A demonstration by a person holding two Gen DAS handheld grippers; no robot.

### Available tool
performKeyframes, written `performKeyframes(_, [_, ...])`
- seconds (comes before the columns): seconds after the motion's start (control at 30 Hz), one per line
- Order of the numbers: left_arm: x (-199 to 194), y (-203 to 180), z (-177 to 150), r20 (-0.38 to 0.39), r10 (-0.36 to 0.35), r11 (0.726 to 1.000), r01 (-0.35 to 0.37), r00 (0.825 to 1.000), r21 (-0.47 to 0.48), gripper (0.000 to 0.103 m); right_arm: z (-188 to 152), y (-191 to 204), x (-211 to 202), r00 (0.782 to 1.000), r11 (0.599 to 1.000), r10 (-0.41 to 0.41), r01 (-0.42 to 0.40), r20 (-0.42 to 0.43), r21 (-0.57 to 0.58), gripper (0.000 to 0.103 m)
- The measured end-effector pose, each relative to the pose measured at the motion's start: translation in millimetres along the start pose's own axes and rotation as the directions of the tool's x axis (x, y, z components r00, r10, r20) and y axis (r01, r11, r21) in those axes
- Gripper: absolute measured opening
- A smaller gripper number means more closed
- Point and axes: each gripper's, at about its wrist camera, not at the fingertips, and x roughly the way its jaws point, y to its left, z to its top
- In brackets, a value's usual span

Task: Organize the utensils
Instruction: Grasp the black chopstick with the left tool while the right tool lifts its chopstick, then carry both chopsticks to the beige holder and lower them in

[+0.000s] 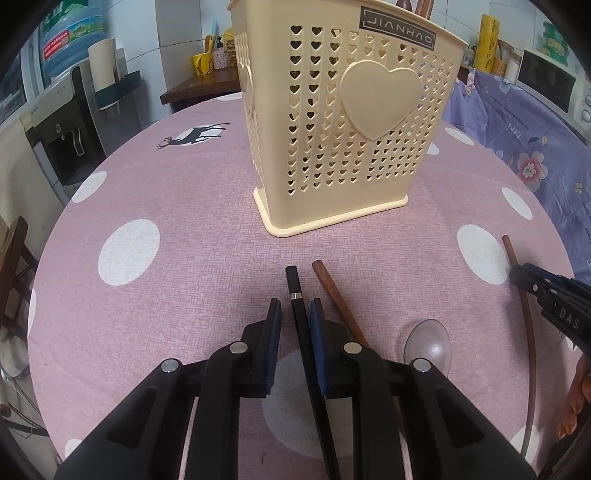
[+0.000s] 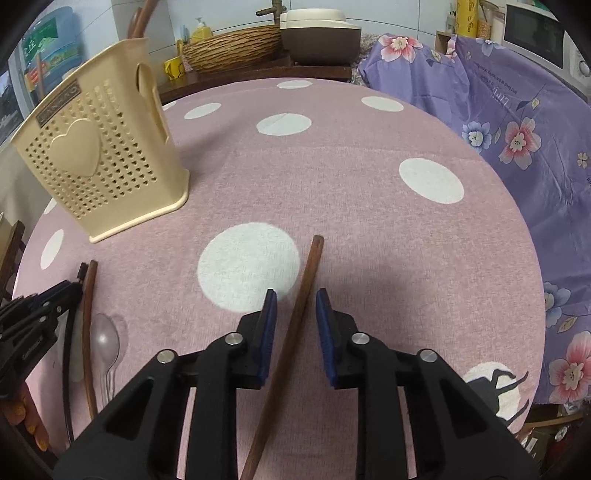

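A cream perforated utensil holder [image 1: 343, 122] with a heart on its side stands on the pink dotted tablecloth [image 1: 166, 192]; it also shows in the right wrist view [image 2: 99, 162], with brown handles sticking out of its top. My left gripper [image 1: 295, 306] is open around a black chopstick [image 1: 295, 291] lying on the cloth. A brown chopstick [image 1: 336, 295] and a clear plastic spoon [image 1: 426, 345] lie just right of it. My right gripper [image 2: 295, 299] is open around another brown chopstick [image 2: 301, 299] on the cloth; it also shows in the left wrist view [image 1: 517, 273].
A purple floral cloth [image 2: 517, 122] covers something right of the table. Behind are a woven basket [image 2: 236, 48], a rice cooker [image 2: 317, 33], a microwave [image 1: 550, 81], and a water dispenser [image 1: 62, 122] at left.
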Motion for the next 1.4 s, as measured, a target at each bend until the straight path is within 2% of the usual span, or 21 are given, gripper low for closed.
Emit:
performKeyframes(0.17, [1.4, -1.1, 1.8, 0.001, -0.004, 1.0, 0.004, 1.0, 0.004, 0.017, 13.2, 6.4, 11.8, 1.0, 1.0, -0.007, 0.007, 0.004, -0.013, 0.011])
performKeyframes(0.33, [2.8, -3.3, 2.7, 0.007, 0.008, 1.0, -0.008, 1.0, 0.01, 0.011, 22.7, 10.4, 18.0, 0.999, 0.999, 0.048, -0.048, -0.009, 0.002, 0.009])
performKeyframes(0.57, [3.9, -6.6, 3.4, 0.014, 0.022, 0.999, -0.022, 1.0, 0.023, 0.01, 24.5, 13.1, 20.0, 0.994, 0.995, 0.104, -0.104, -0.021, 0.009, 0.009])
performKeyframes(0.77, [4.6, -2.8, 5.6, 0.008, 0.003, 1.0, -0.003, 1.0, 0.002, 0.009, 24.6, 13.1, 17.4, 0.989, 0.989, 0.147, -0.147, -0.02, 0.01, 0.008])
performKeyframes(0.97, [-8.9, 9.0, 8.8, 0.037, -0.054, 0.998, 0.055, 0.998, -0.042, 0.009, 27.0, 15.9, -12.2, 0.977, 0.978, 0.21, -0.209, 0.04, -0.022, 0.008])
performKeyframes(1.07, [-32.5, 18.7, 13.1, 0.091, -0.077, 0.995, 0.083, 0.993, -0.064, 0.009, 32.7, 13.1, -39.5, 0.963, 0.968, 0.253, -0.251, 0.091, -0.033, 0.008])
performKeyframes(1.17, [-66.7, 29.1, 20.1, 0.168, -0.094, 0.991, 0.108, 0.981, -0.077, 0.009, 41.3, 9.5, -77.0, 0.94, 0.955, 0.297, -0.292, 0.167, -0.053, 0.008])
performKeyframes(1.3, [-115.2, 41.0, 31.7, 0.281, -0.097, 0.989, 0.123, 0.955, -0.078, 0.009, 51.7, 6.0, -126.2, 0.899, 0.938, 0.347, -0.332, 0.266, -0.1, 0.008])
performKeyframes(1.4, [-142.1, 44.9, 38.8, 0.344, -0.075, 0.992, 0.104, 0.936, -0.068, 0.008, 57.6, 5.4, -156.7, 0.871, 0.928, 0.372, -0.345, 0.322, -0.138, 0.008])
